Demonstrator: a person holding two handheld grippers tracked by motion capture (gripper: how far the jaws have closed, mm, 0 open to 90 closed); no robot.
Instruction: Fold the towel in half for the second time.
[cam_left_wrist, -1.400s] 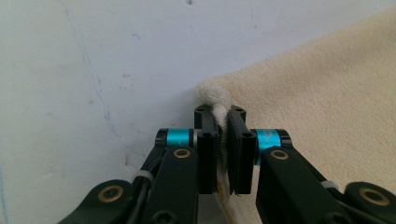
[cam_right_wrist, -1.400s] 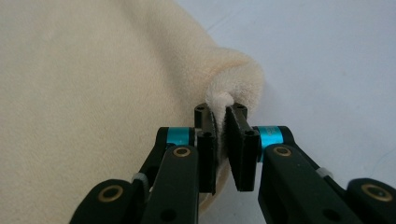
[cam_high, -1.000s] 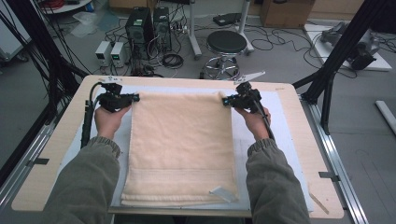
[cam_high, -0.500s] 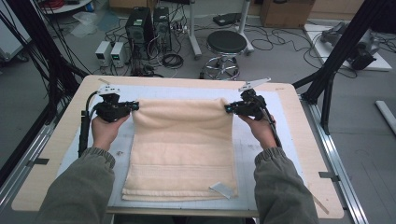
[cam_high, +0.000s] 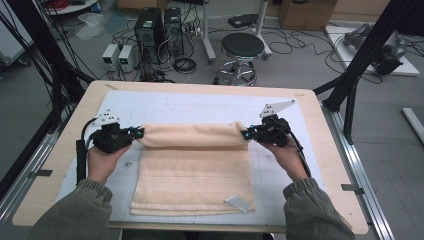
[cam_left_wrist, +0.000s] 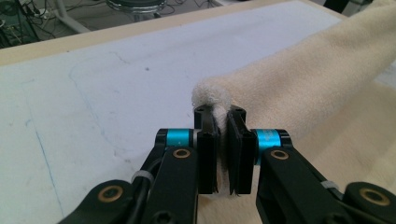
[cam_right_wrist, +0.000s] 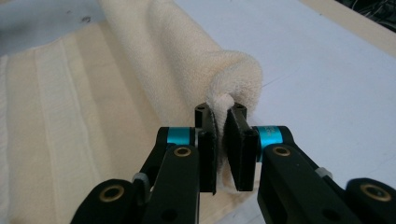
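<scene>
Between both tongs (cam_high: 192, 134), towel (cam_high: 192, 172) corners.

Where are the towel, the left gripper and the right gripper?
towel (cam_high: 192, 172): high view, middle of its flat part.
left gripper (cam_left_wrist: 223, 135): left gripper view, pinched cloth between its jaw tips.
right gripper (cam_right_wrist: 221, 135): right gripper view, pinched cloth between its jaw tips.

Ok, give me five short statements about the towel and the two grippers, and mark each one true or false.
1. The left gripper is shut on a corner of the towel. True.
2. The right gripper is open and clear of the towel. False: it is shut on the towel's other far corner.
3. The towel's far edge is lifted and curled over between the grippers. True.
4. The towel is dark blue. False: it is pale cream.
5. The towel lies on the white mat on the table. True.
</scene>
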